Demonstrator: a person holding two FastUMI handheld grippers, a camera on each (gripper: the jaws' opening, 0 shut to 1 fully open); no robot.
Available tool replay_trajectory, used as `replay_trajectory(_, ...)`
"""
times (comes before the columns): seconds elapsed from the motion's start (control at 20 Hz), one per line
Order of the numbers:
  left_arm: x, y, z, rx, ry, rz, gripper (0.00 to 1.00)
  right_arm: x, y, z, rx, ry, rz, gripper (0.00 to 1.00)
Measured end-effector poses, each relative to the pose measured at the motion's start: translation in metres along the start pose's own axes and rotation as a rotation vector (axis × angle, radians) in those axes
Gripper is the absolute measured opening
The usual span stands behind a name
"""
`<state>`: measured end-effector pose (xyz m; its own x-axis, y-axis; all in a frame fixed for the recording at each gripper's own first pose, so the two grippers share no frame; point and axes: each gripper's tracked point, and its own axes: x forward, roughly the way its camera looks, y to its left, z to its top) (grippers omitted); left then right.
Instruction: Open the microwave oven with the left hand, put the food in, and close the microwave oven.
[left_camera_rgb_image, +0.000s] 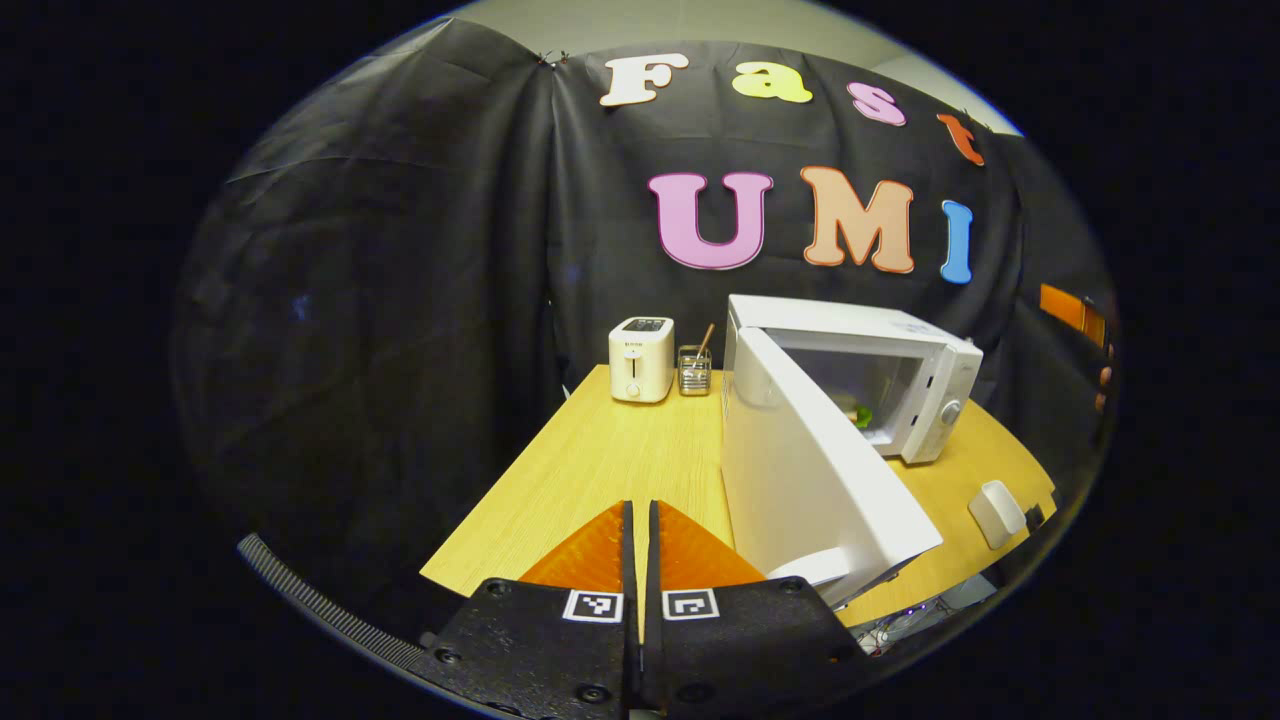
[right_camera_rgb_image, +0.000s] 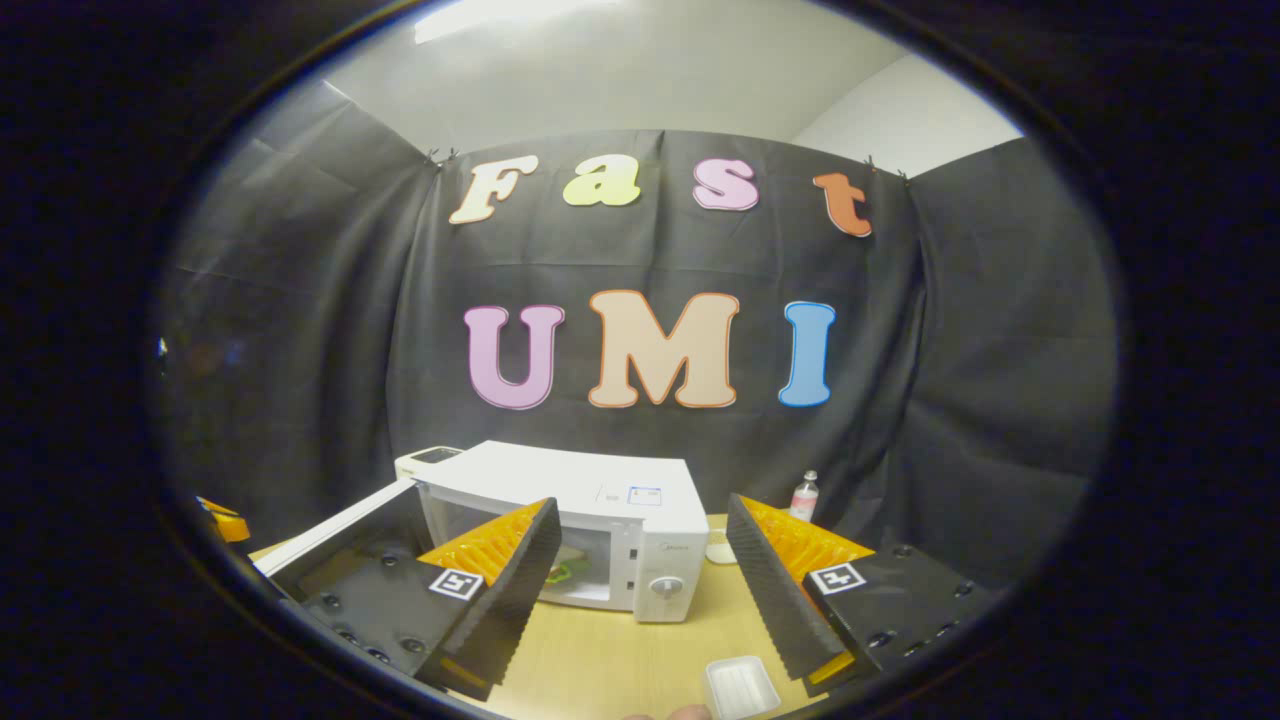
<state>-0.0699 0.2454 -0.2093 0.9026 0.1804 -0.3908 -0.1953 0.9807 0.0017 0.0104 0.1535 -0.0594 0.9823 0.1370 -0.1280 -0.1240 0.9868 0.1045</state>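
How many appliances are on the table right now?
2. The microwave, door swung open, stands at the table's back right in the left gripper view. The toaster stands to its left by the back edge. More may sit hidden behind the microwave.

Dim booth, ceiling light glare up top, fisheye warp at edges.

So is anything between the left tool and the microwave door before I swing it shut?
Nothing visible. The left tool, fingers together, sits just left of the open door, with bare table between. The toaster and utensil holder stand farther back. Food is already inside the microwave.
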Motion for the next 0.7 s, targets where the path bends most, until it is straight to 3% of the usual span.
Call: replay_trajectory(0.7, 0.017, -0.04, -0.028, 0.102, 0.102, -0.027, 0.0, 0.013, -0.052, -0.003, 0.002, 0.013, -0.081, 0.96)
